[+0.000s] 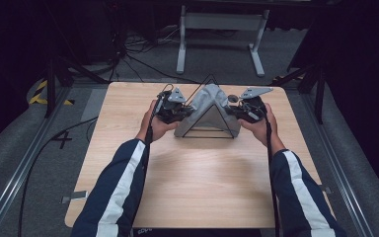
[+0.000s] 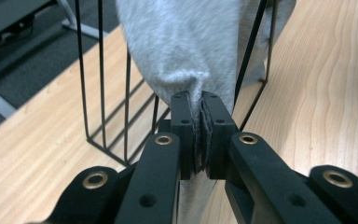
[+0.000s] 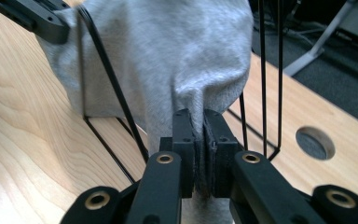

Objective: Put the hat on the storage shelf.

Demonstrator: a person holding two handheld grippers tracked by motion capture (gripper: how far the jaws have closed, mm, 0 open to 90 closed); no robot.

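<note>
In the high view, a light wooden surface [image 1: 192, 182] carries a black wire rack of triangular shape [image 1: 208, 129] near the middle of its far edge. A soft grey cloth [image 1: 208, 101] is draped over the top of the rack and hangs down both sloping sides. The left gripper [image 1: 190, 109] meets the cloth on its left side and the right gripper [image 1: 231, 109] meets it on its right side, each held by a hand of a person in dark blue sleeves with a white stripe. Both forearms come in from the near edge of the surface.

In the left gripper view, the left gripper [image 2: 200, 135] has its two black jaws pressed together on a pinched fold of the grey cloth [image 2: 186, 42], which bunches just above the pads and also hangs out below them. The thin black bars of the rack [image 2: 100, 74] stand upright on either side of the cloth, with the rack's base resting on the surface [image 2: 326, 84].

In the right gripper view, the right gripper [image 3: 200, 140] is likewise clamped tight on a gathered fold of the cloth [image 3: 168, 51], the fabric puckering above the jaws. The rack's wires [image 3: 114, 88] run along the cloth's edges and down to the surface [image 3: 23, 121]. A round hole in the surface [image 3: 315, 143] lies just beyond the rack's lower corner. At the upper left, part of the other gripper touches the cloth.
</note>
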